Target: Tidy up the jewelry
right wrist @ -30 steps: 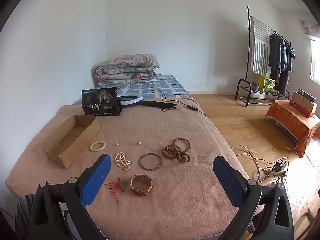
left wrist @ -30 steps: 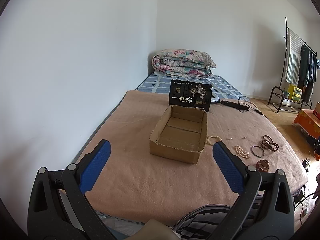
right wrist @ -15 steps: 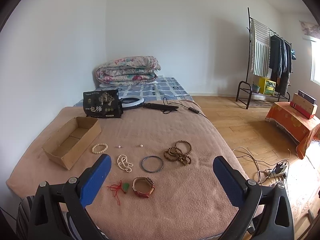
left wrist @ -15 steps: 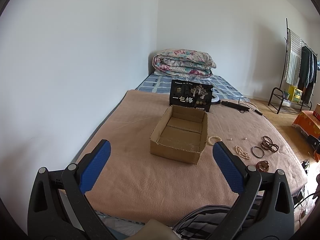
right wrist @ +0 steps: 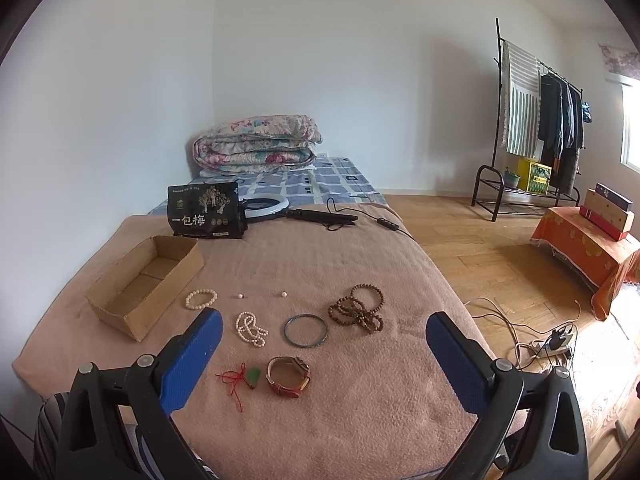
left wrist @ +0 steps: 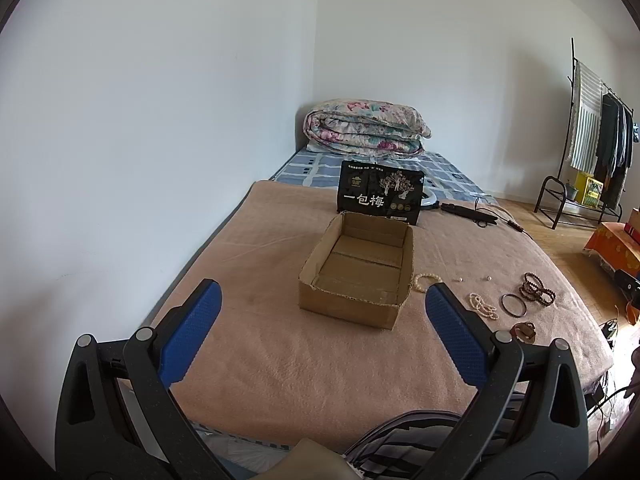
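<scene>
An open, empty cardboard box (left wrist: 356, 276) lies on the pink blanket (left wrist: 280, 344); it also shows in the right wrist view (right wrist: 144, 284). Jewelry lies to its right: a white bead bracelet (right wrist: 201, 298), a pearl strand (right wrist: 250, 328), a dark bangle (right wrist: 306, 330), brown bead bracelets (right wrist: 358, 312), a red-strap watch (right wrist: 288, 372), a green pendant on red cord (right wrist: 246, 378) and two loose pearls (right wrist: 262, 295). My left gripper (left wrist: 320, 308) is open and empty, short of the box. My right gripper (right wrist: 322, 330) is open and empty, above the near jewelry.
A black printed bag (right wrist: 206, 210) stands behind the box. A ring light with cable (right wrist: 280, 206) and a folded quilt (right wrist: 256, 146) lie further back. A clothes rack (right wrist: 540, 128), an orange-draped stand (right wrist: 588, 248) and floor cables (right wrist: 536, 340) are on the right.
Both views have drifted slightly: the jewelry sits a little further from my right gripper. Both grippers stay open and nothing on the bed has moved.
</scene>
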A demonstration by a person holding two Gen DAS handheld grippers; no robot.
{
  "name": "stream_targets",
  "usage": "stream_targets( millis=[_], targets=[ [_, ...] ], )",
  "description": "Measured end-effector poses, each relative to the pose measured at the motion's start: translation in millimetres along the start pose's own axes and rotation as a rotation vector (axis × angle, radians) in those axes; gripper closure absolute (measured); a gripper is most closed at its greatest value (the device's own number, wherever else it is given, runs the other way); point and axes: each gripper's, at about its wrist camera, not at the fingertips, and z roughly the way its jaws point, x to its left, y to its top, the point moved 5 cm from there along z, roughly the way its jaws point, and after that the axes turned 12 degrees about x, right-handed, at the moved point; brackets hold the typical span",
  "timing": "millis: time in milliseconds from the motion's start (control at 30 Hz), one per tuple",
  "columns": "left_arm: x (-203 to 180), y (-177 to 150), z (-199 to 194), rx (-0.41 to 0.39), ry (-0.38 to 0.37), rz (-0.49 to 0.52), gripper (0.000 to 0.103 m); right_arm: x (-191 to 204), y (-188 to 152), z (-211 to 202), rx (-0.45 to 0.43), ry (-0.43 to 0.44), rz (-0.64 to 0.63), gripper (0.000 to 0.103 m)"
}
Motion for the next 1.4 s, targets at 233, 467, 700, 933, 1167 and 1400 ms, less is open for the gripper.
stream_targets(
  millis=[233,467,700,933,1167,1400],
  targets=[
    [0.2,-0.6,0.7,0.001,-0.001,-0.002,0.000,-0.5,-2.1,-0.1,-0.001,0.001,0.000,0.000],
    [0.0,0.3,0.2,0.000,-0.001,-0.002,0.000,-0.8,-2.9,0.1,-0.004,-0.003,-0.002,0.000],
    [0.4,0.1,0.0,0.000,0.000,-0.003,0.000,-0.7,-4.1,0.4,-0.005,-0.002,-0.001,0.000],
    [0.5,-0.3,0.7,0.001,-0.002,-0.003,0.000,-0.7,-4.2,0.8,-0.003,-0.003,-0.002,0.000],
    [1.2,-0.3,0.5,0.000,-0.002,-0.003,0.000,-0.1,-6.4,3.4,0.001,-0.003,-0.005,0.000],
    [2.7,-0.9,1.2,0.006,-0.001,-0.002,0.000,0.2,-7.5,5.2,0.003,-0.004,-0.006,0.000]
  ],
)
